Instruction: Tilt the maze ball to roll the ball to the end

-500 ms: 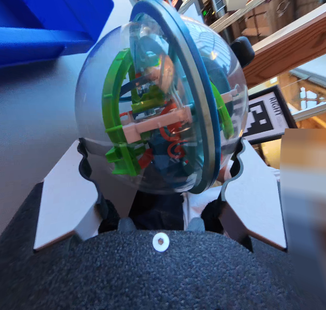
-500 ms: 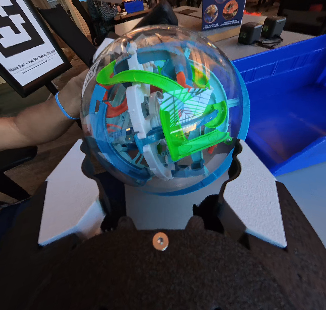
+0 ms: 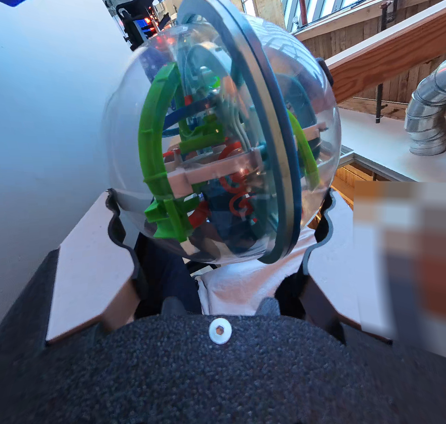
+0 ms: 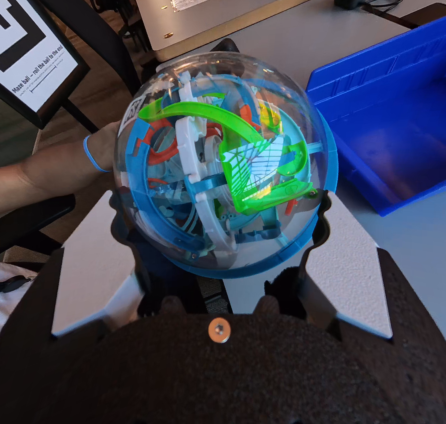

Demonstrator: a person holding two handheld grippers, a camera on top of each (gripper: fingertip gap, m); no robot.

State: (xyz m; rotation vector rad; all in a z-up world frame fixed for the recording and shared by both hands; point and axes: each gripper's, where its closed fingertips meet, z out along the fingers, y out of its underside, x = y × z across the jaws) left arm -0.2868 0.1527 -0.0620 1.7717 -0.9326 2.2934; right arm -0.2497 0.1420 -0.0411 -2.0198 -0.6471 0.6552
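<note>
Maze ball (image 4: 224, 166) held clear of the worktop (image 4: 410, 238), clamped between left tool (image 3: 218, 219) and right tool (image 4: 218, 219), each spread wide around its shell, giving two-handed tilt control; blue bin (image 4: 391, 127) at 3 o'clock.

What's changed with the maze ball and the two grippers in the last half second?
The maze ball was tipped: the left wrist view swung up toward the windows, the right wrist view down toward the blue bin. Unchanged: left gripper and right gripper both clamp it.
</note>
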